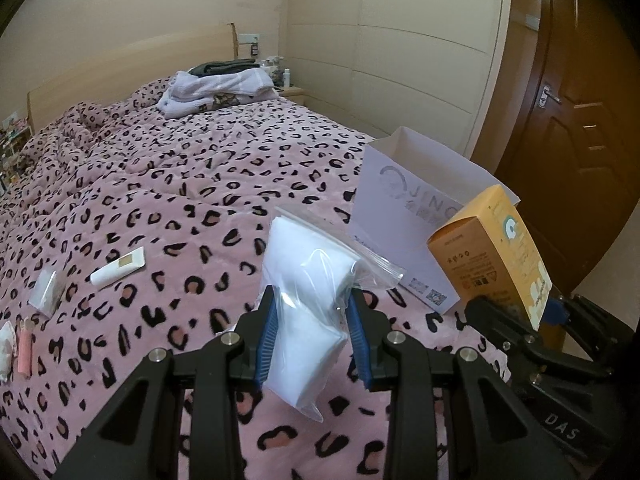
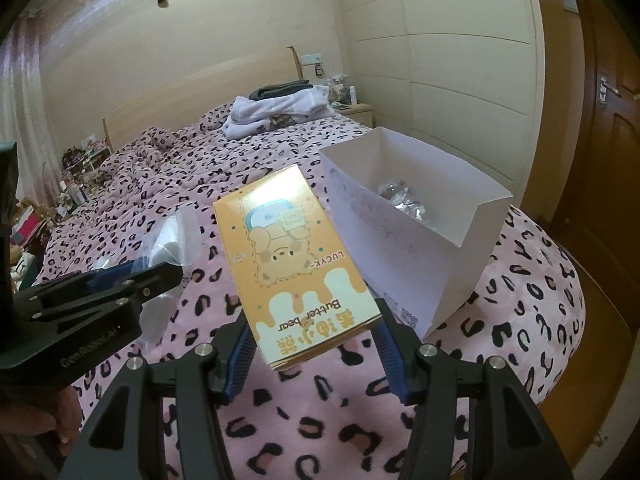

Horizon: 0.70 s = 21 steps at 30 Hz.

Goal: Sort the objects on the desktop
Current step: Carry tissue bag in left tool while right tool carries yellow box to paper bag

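Left gripper [image 1: 312, 312]: jaws clamped on a clear zip bag [image 1: 308, 280] of white contents, above the bed [image 1: 180, 184]. Right gripper [image 2: 316, 344]: jaws clamped on an orange carton [image 2: 292, 256], just beside the white box [image 2: 440, 256]. Only the right wrist view shows crumpled foil [image 2: 404, 200] inside the box. Only the left wrist view shows a white tube [image 1: 117, 271] and sachets [image 1: 45, 292] on the bed.

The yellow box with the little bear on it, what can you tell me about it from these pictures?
The yellow box looks like thin printed cardboard, tall and narrow, closed. Its front shows a cartoon bear, cream drips and the words "Butter bear"; the print reads upside down from the right wrist camera. The right gripper clamps its near end between blue pads, holding it tilted above the pink leopard-print bedspread. It is beside the open white box, not touching it.
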Available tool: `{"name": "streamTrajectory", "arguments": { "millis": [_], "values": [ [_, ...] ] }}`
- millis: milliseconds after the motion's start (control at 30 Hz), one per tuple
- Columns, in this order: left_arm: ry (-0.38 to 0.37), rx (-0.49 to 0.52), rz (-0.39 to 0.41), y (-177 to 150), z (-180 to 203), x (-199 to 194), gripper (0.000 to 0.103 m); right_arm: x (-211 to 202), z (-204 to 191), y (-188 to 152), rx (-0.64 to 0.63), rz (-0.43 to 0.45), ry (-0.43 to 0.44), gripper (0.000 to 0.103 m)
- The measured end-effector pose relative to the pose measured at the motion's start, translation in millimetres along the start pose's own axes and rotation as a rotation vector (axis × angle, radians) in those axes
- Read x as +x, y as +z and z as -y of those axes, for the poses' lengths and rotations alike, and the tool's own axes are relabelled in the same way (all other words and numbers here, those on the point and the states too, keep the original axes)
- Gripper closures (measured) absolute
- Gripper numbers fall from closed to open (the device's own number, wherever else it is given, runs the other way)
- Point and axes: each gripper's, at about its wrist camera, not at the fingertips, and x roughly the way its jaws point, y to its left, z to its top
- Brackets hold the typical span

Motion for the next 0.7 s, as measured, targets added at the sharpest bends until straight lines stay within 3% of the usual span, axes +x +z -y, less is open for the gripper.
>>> {"name": "streamTrajectory", "arguments": {
  "millis": [700],
  "values": [
    [-0.1,0.138,0.022,33.3,36.5,23.3,0.069,-4.1,36.4,23.1,0.027,0.041,-0.112,0.047]
  ]
}}
